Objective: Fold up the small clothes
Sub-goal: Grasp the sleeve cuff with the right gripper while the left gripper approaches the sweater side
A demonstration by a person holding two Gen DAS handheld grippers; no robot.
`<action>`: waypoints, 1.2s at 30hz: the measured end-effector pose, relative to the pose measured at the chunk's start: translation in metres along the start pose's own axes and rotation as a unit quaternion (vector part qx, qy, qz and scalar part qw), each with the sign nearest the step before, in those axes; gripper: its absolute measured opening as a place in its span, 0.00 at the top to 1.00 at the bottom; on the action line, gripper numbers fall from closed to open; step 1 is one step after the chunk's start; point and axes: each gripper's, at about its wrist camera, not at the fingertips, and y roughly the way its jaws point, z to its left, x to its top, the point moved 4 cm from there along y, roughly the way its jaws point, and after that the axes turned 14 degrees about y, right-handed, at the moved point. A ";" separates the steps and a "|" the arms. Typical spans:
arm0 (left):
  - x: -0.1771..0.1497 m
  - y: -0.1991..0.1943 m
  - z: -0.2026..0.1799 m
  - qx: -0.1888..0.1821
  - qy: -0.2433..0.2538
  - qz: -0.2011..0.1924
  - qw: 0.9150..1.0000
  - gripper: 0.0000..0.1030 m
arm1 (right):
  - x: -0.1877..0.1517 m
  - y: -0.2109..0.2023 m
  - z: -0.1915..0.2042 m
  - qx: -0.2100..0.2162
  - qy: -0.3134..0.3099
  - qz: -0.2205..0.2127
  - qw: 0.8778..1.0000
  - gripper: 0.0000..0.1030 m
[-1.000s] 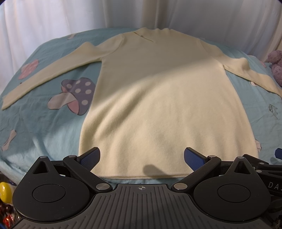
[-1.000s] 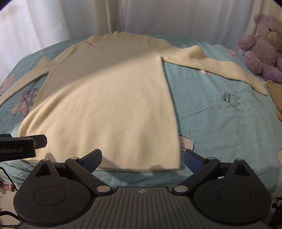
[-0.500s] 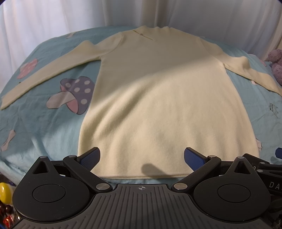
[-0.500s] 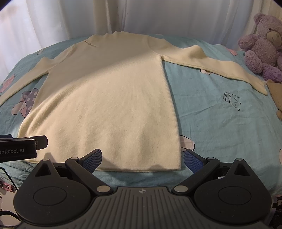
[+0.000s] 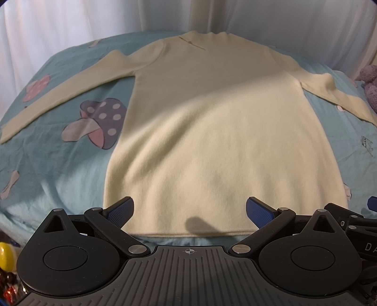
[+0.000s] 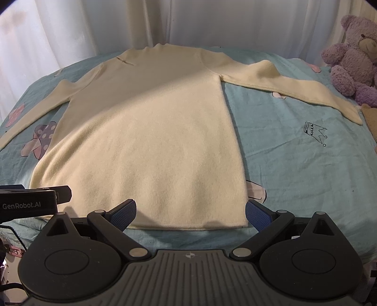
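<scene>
A cream long-sleeved sweater (image 5: 219, 131) lies flat and face-up on a bed with a teal sheet (image 6: 301, 169), collar at the far end toward the white curtains (image 6: 212, 21), hem at the near edge. Both sleeves are spread outward: the left sleeve (image 5: 59, 94) runs down toward the left edge of the bed, past a printed mushroom (image 5: 96, 122) on the sheet, and the right sleeve (image 6: 292, 90) reaches toward the far right, its cuff ending near a purple teddy bear (image 6: 351, 56). A small crown drawing (image 6: 314, 133) sits on the sheet to the right of the sweater body.

The left tongs (image 5: 189, 208) hover at the near edge just in front of the hem, spread wide and gripping nothing; their blue pads (image 5: 120, 210) sit over the lower left part of the hem. The right tongs (image 6: 189, 209) hover likewise, released and empty, with one pad over the hem and the other just off the sweater's lower right corner. In the right wrist view, the body of the left tool shows at the left edge, close beside the sweater's lower left corner. A shadow falls across the near half of the sweater.
</scene>
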 end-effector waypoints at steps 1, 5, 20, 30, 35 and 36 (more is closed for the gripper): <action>0.000 0.001 0.000 -0.001 0.000 0.001 1.000 0.00 | 0.000 0.000 0.000 0.001 0.001 0.000 1.000 0.04; 0.000 0.004 0.001 -0.004 -0.002 0.005 1.000 0.00 | -0.001 0.000 0.001 -0.003 -0.002 0.002 1.000 0.04; 0.000 0.012 0.001 -0.018 0.003 0.012 1.000 0.00 | 0.001 0.000 0.000 0.032 0.024 0.003 0.999 0.04; 0.004 0.014 -0.001 -0.078 0.000 -0.042 0.996 0.00 | 0.067 -0.015 -0.085 0.077 0.157 -0.214 0.961 0.04; 0.017 0.020 0.003 -0.092 -0.036 -0.105 0.990 0.00 | 0.126 0.013 -0.176 0.006 0.270 -0.263 0.926 0.05; 0.022 0.024 0.002 -0.091 -0.035 -0.104 0.990 0.00 | 0.136 0.021 -0.196 0.004 0.298 -0.265 0.917 0.09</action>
